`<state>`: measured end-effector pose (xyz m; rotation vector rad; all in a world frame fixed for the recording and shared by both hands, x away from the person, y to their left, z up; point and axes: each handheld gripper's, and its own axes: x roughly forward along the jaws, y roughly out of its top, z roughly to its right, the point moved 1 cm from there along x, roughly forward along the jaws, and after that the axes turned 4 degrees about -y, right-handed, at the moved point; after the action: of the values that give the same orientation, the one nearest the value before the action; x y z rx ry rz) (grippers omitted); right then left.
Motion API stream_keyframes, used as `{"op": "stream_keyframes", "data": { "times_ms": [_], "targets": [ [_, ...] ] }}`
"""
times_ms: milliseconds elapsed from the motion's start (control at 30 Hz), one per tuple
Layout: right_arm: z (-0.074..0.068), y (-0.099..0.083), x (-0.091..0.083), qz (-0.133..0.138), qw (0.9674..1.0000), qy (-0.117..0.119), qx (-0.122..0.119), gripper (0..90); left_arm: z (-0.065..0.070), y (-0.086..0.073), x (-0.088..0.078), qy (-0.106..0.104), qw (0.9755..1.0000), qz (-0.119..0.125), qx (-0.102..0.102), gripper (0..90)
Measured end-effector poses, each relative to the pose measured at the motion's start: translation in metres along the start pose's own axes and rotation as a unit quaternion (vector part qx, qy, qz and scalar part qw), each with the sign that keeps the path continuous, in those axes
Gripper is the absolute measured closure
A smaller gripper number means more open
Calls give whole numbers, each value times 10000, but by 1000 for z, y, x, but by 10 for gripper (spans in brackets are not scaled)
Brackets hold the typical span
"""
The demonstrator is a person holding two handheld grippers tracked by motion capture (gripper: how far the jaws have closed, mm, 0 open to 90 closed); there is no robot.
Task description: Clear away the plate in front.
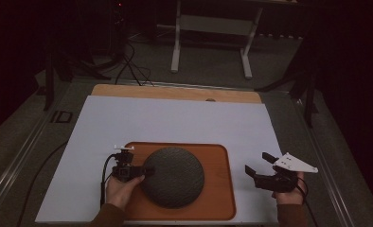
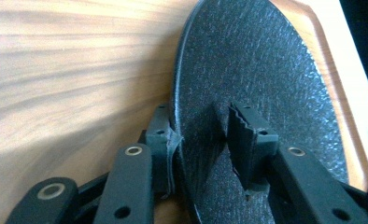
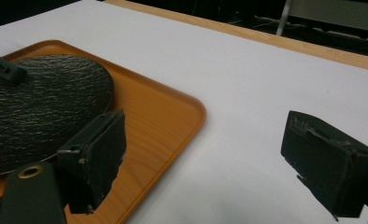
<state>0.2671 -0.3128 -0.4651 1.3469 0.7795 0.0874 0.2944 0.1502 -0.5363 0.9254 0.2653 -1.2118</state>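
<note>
A dark, rough-textured round plate (image 1: 175, 177) lies on an orange wooden tray (image 1: 217, 189) near the table's front edge. My left gripper (image 1: 146, 171) holds the plate's left rim. In the left gripper view one jaw sits under the rim and the other presses on the top face of the plate (image 2: 266, 70), so the left gripper (image 2: 201, 116) is shut on it. My right gripper (image 1: 256, 161) hovers to the right of the tray, open and holding nothing. The right gripper view shows the gripper (image 3: 205, 144) with jaws wide apart over the white sheet, beside the tray (image 3: 159, 116) and the plate (image 3: 42, 107).
A white sheet (image 1: 175, 118) covers the table, with a wooden strip (image 1: 175, 92) bare at the far edge. Beyond the table stand a white frame (image 1: 213, 28) and black cables (image 1: 128, 66) on the dim floor. A metal rail (image 1: 28, 142) runs along the left side.
</note>
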Motion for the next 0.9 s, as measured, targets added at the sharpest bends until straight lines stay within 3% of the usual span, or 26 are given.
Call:
{"op": "stream_keyframes", "data": {
  "times_ms": [67, 100, 133, 167, 233, 267, 300, 367, 433, 600, 667, 700, 767, 833, 867, 900],
  "targets": [
    [0, 0, 0, 0, 10000, 3, -3, 139, 1, 0, 0, 38, 10000, 6, 61, 603],
    [0, 0, 0, 3, 10000, 5, -4, 140, 4, 0, -2, 282, 9993, 58, 234, 603],
    [0, 0, -1, 19, 10000, 9, -1, 140, 7, 1, -4, 555, 9973, 46, 483, 536],
    [0, 0, -1, 24, 10000, 10, -1, 140, 11, 3, -7, 751, 9946, 122, 710, 525],
    [0, 0, -1, 22, 10000, 8, 4, 140, 19, 8, -16, 785, 9917, 319, 971, 513],
    [0, 0, -1, 22, 10000, 8, 4, 140, 19, 8, -16, 785, 9917, 319, 971, 503],
    [0, 0, -1, 21, 10000, 9, -1, 140, 24, 11, -24, 821, 9879, 484, 1225, 503],
    [0, 0, 0, 8, 10000, 5, -4, 139, 28, 12, -29, 857, 9846, 540, 1423, 476],
    [0, 0, 0, 11, 10000, 15, -10, 139, 29, 13, -34, 781, 9834, 608, 1518, 471],
    [0, 0, 0, 10, 10000, 7, -6, 140, 30, 17, -46, 872, 9762, 790, 1823, 441],
    [0, 0, 0, 10, 10000, 7, -6, 140, 30, 17, -48, 854, 9755, 826, 1851, 438],
    [0, 0, 0, 12, 10000, 8, -7, 139, 31, 20, -56, 918, 9704, 959, 2016, 438],
    [0, 0, -1, 10, 10000, 9, -11, 139, 31, 22, -63, 963, 9654, 1086, 2166, 417],
    [0, 0, -1, 9, 10000, 9, -8, 139, 32, 23, -70, 1059, 9588, 1196, 2350, 414],
    [0, 0, -1, 9, 10000, 9, -8, 139, 32, 23, -70, 1059, 9588, 1196, 2350, 408],
    [0, 0, -1, 10, 10000, 9, -9, 140, 31, 25, -79, 1123, 9522, 1325, 2513, 399]
  ]
}}
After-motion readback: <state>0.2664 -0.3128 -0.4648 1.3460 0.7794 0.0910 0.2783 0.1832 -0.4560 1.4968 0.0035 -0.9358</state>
